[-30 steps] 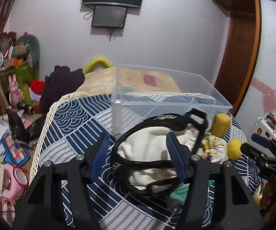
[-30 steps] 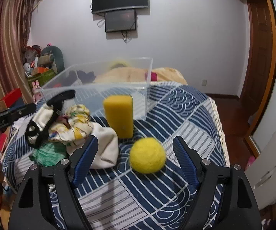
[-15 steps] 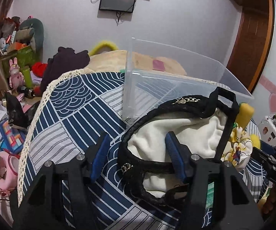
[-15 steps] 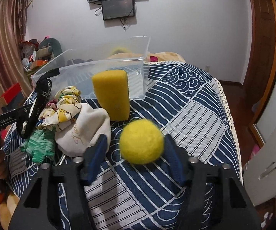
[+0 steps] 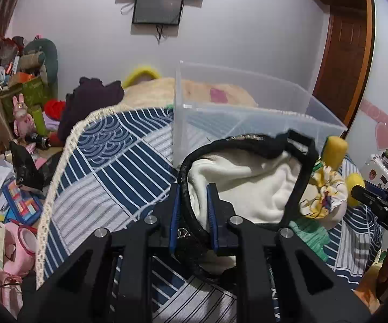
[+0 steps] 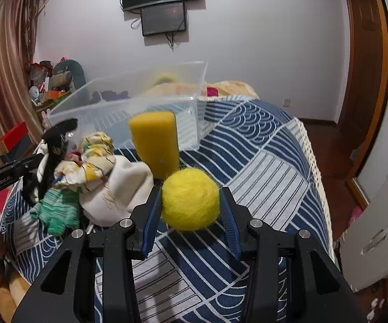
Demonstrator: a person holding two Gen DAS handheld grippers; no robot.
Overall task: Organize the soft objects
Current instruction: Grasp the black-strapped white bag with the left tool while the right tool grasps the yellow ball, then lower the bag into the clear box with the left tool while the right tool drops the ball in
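Bedroom, patterned bed (image 6: 261, 145). Your left gripper (image 5: 193, 210) jaws are clamped on the black-trimmed cloth (image 5: 248, 183); your right gripper (image 6: 191, 210) jaws are pinching the yellow ball (image 6: 190, 198). Clear bin (image 6: 145, 107) sits upper centre, straight ahead of both; left looks nearer.

You've got even, soft indoor light in both views, source not in frame. The wall (image 6: 261, 40) reads bright, slightly lilac. Fisheye bends the door frame (image 6: 377, 67) and curtain (image 6: 2, 67) hard at the edges, w/ black vignette in all corners. A soft shadow sits on the bedspread (image 6: 261, 161) under the yellow ball (image 6: 190, 198). The sponge (image 6: 155, 141) is a bit smeared, as is the black strap (image 5: 296, 140). The clear bin (image 5: 248, 102) shows only faint sheen. Floor clutter at far left is dim, low detail.
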